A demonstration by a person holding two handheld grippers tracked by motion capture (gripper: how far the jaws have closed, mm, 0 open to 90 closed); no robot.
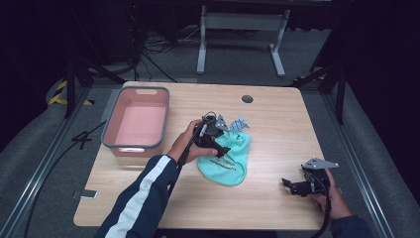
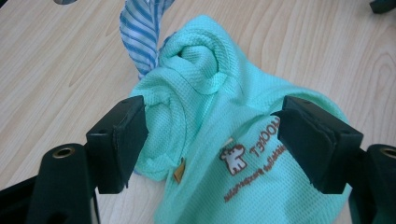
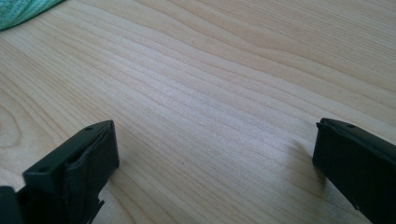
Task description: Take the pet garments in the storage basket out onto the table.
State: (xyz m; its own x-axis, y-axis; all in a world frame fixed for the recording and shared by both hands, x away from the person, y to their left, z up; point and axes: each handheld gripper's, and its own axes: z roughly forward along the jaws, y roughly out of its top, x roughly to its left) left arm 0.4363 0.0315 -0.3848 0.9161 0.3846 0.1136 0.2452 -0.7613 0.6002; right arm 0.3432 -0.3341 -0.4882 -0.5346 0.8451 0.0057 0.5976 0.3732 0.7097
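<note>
A mint-green garment (image 1: 229, 158) with brown print lies crumpled at the middle of the wooden table (image 1: 277, 124). A blue-and-white striped cloth (image 1: 239, 123) pokes out from behind its far edge. My left gripper (image 1: 221, 147) hovers over the garment's left side, open. In the left gripper view, the jaws straddle the green garment (image 2: 210, 121), whose rolled collar bunches up ahead, with the striped cloth (image 2: 140, 32) beyond. My right gripper (image 1: 288, 184) rests low near the table's front right, open over bare wood (image 3: 201, 93). A corner of the green garment (image 3: 23, 9) shows far off.
A pink bin (image 1: 136, 121) with a grey rim stands at the table's left. A dark round grommet (image 1: 247, 98) sits near the far edge. Beyond the table a white frame (image 1: 240, 29) stands on the floor with cables around it.
</note>
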